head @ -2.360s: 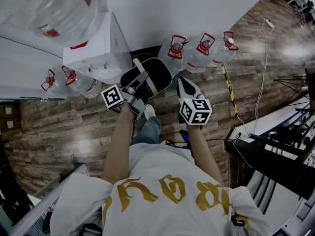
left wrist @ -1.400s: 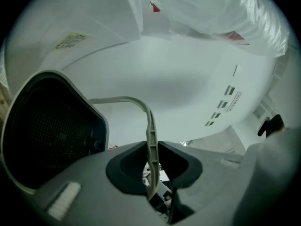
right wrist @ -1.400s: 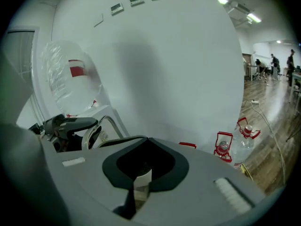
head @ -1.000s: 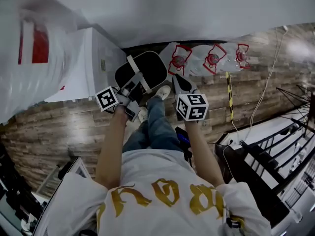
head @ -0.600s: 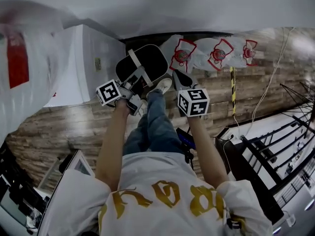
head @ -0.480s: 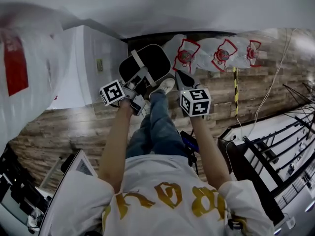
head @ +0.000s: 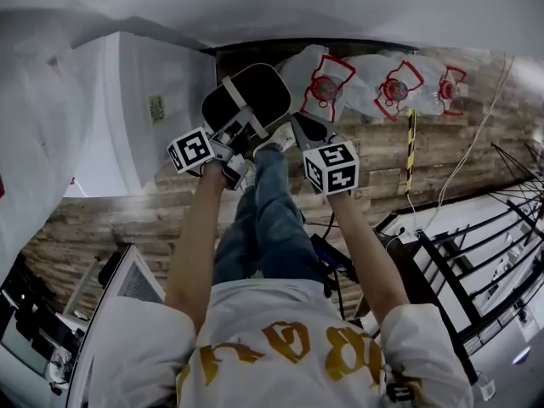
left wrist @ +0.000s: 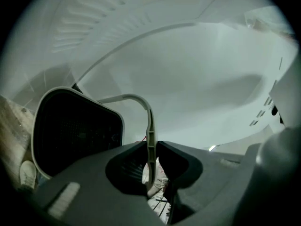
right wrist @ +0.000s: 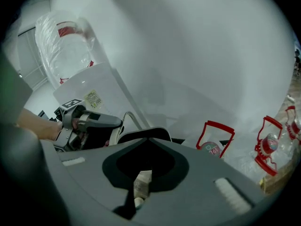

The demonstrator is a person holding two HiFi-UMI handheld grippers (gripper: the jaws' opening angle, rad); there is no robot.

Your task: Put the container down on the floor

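Two grippers out front: left gripper (left wrist: 150,147) fingers pinch the handle (left wrist: 149,121), so the container (left wrist: 75,131) hangs clear of the floor (head: 119,215), not yet down; right gripper (right wrist: 149,142) fingers pressed together, empty, beside it

left hand-held gripper (head: 240,140) and right hand-held gripper (head: 299,124) shut, arms outstretched
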